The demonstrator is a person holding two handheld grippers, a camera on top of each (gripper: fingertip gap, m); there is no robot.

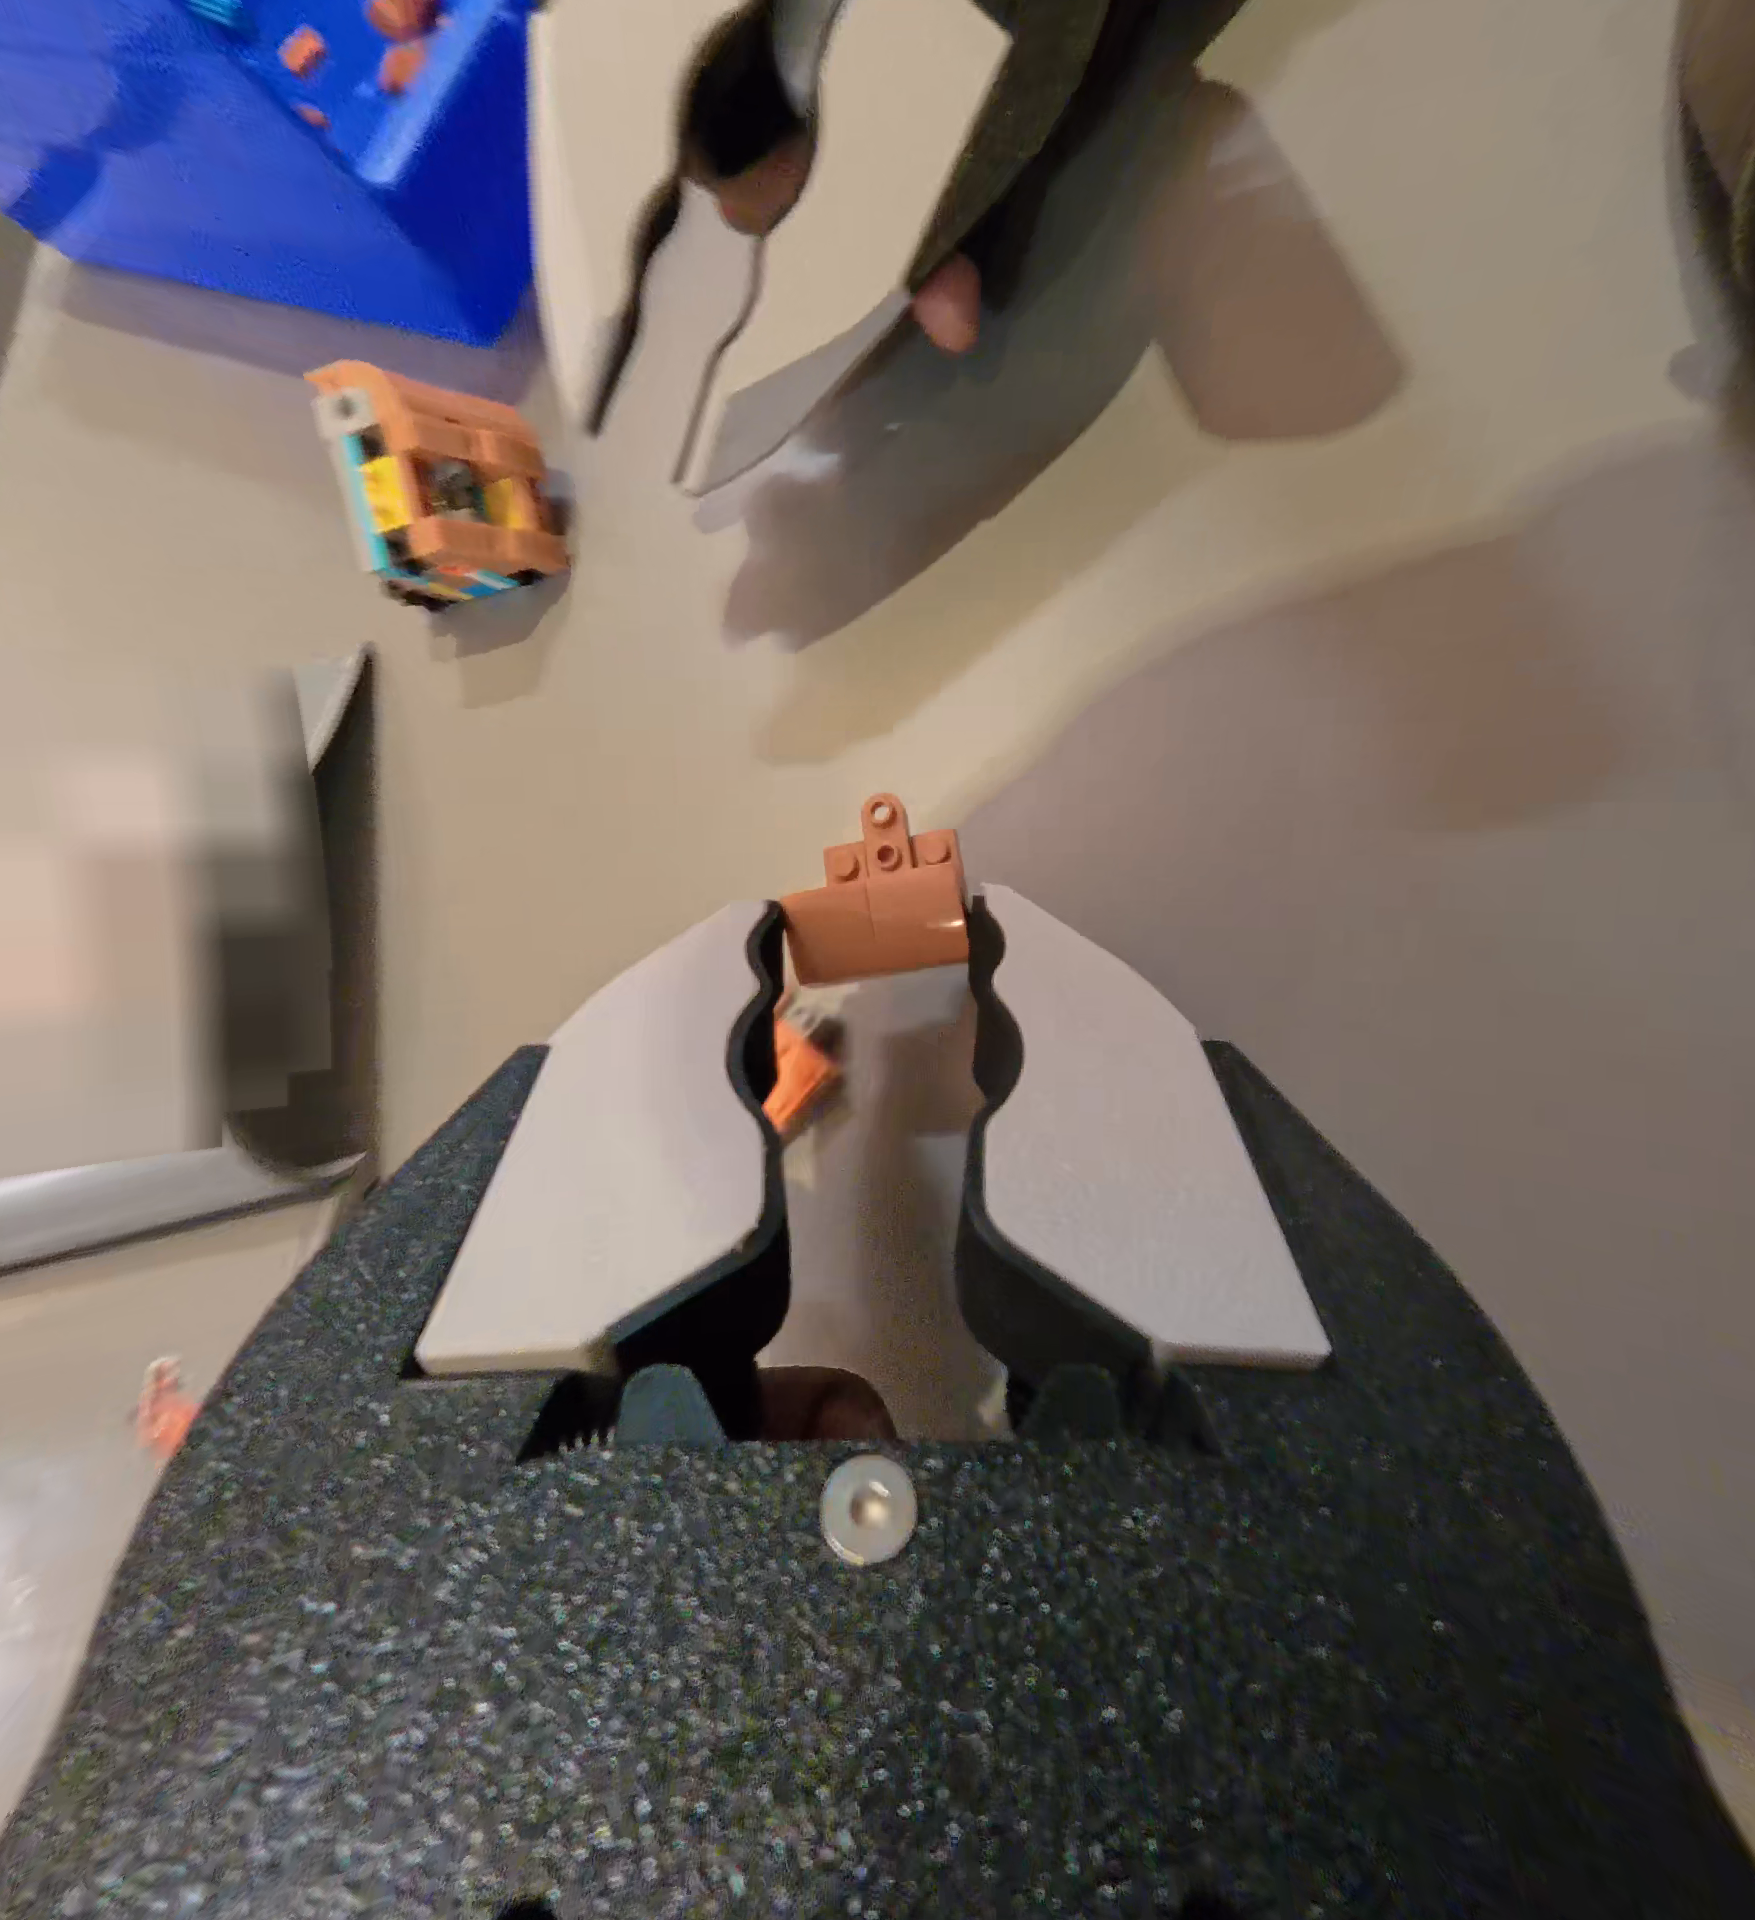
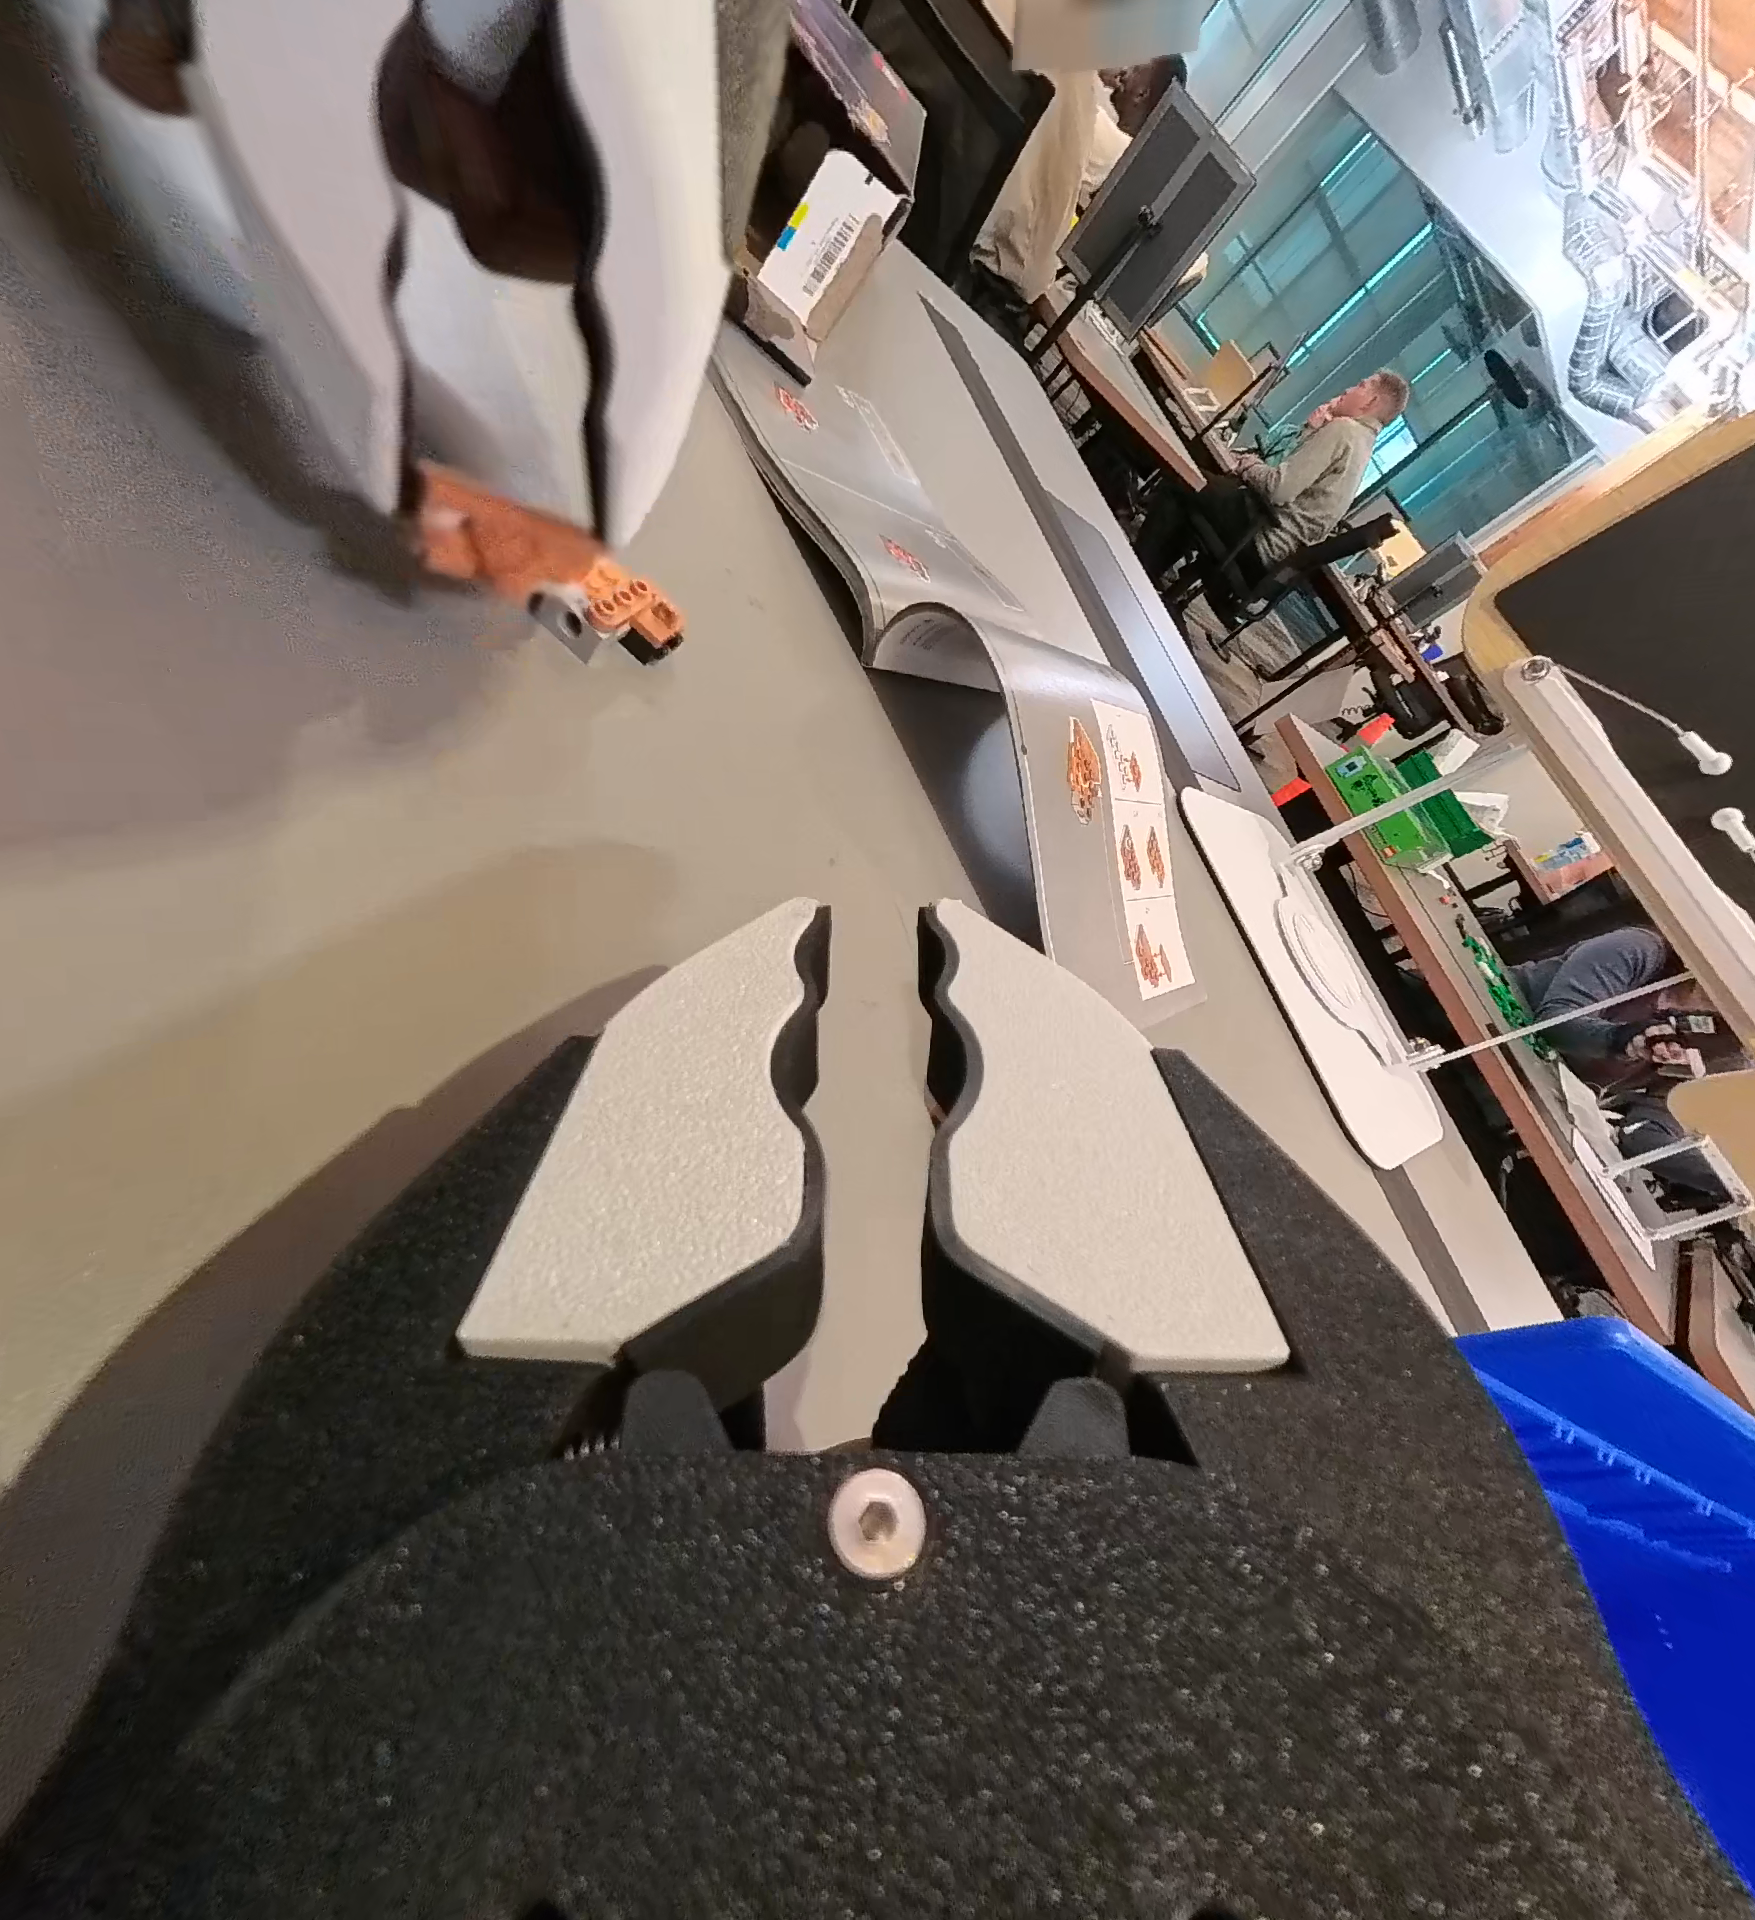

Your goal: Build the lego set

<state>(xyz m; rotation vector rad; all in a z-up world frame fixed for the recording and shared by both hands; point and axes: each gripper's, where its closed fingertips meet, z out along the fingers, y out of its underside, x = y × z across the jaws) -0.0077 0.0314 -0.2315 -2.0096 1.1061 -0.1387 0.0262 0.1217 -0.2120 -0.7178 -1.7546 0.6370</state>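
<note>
Black speckled hand-held gripper [image 1: 878, 914], grey fingers [image 1: 634, 1122], silver screw [image 1: 868, 1507]

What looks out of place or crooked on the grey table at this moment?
The open instruction booklet does not lie flat: one page curls up into an arch. The multicoloured brick model sits skewed on the grey table. Nothing looks spilled or broken.

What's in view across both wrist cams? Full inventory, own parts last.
Brown lego piece: 1, brown-orange, held at the left gripper's tips.
Partial lego build: 1, orange, yellow and teal, on the table beside the bin.
Small lego sub-assembly: 1, orange and grey, on the table under the left gripper.
Blue bin: 1, blue, holding loose bricks.
Instruction booklet: 1, grey, open on the table.
Table: 1, grey.
Left gripper: grey fingers, shut on the piece.
Right gripper: grey fingers, narrow gap, empty.
</note>
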